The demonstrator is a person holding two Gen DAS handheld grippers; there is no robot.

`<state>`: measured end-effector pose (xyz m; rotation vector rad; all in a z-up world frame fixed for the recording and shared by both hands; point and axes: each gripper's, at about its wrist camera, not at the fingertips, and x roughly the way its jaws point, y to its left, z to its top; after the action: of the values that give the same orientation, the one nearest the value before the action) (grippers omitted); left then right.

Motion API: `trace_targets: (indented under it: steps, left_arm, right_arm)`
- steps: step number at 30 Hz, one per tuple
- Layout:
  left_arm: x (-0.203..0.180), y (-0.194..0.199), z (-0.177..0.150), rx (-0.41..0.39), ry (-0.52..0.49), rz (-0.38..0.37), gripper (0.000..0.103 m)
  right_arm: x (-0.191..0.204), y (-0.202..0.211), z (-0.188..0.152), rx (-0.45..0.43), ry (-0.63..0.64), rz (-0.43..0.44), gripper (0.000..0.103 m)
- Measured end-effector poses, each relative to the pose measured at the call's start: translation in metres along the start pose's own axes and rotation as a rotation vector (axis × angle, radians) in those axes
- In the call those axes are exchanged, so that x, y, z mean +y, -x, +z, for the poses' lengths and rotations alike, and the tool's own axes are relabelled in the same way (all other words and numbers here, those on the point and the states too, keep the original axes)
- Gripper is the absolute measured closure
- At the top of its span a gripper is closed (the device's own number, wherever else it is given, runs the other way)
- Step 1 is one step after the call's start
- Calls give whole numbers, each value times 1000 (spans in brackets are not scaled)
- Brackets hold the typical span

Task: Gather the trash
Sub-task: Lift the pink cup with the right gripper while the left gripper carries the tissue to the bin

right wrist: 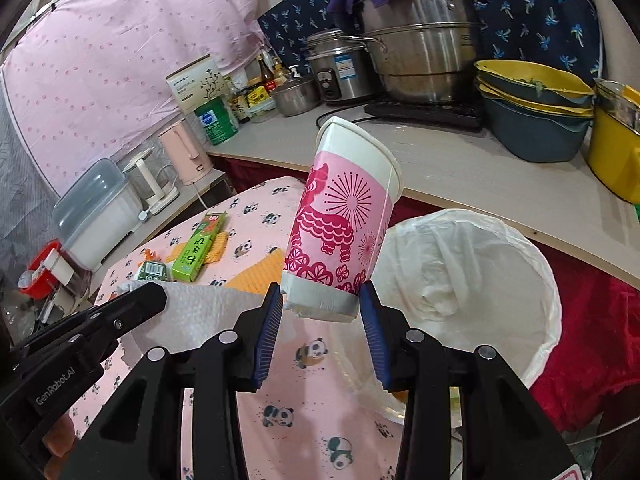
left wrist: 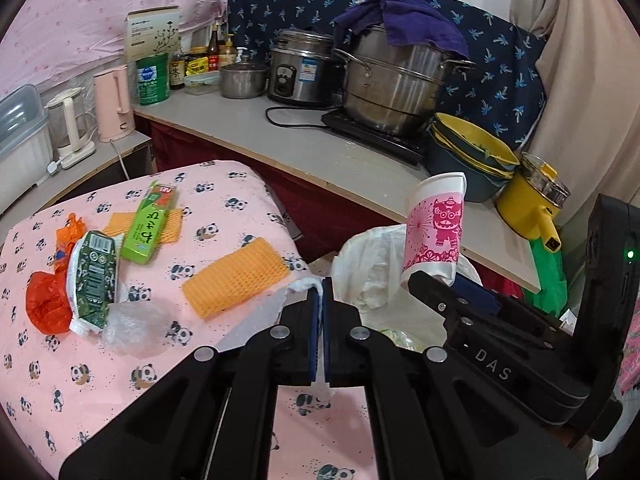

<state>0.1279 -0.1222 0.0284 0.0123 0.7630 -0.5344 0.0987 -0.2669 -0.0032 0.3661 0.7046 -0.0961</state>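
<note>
I see the white-lined trash bin (right wrist: 472,280) beside the panda-print tabletop (left wrist: 100,380). My right gripper (right wrist: 320,312) grips the pink paper cup (right wrist: 344,220) by its base, tilted, near the bin's rim. My left gripper (left wrist: 321,292) has its fingers pinched on a white paper towel (right wrist: 200,312).

Pink-and-white cup (right wrist: 344,220); pink panda-print cloth (left wrist: 100,380); seemingly white bag (right wrist: 472,276).

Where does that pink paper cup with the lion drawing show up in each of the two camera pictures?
Left wrist view: the pink paper cup is right of centre, held at its base by the right gripper.
Right wrist view: the cup is at centre, between the blue pads.
Shared landmark: the big steel steamer pot on the counter.
</note>
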Motion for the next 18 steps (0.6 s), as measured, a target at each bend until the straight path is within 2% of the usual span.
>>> trace_targets:
  steps: [8,18]
  left_arm:
    - [-42,-20,-2,31,-60,-45,102]
    - [-49,-32,-6,57,-66,-57,102]
  right_arm:
    - [-47,4,-9,11,-62,-54,65]
    - [-68,1,-19,31,-97,-75,65]
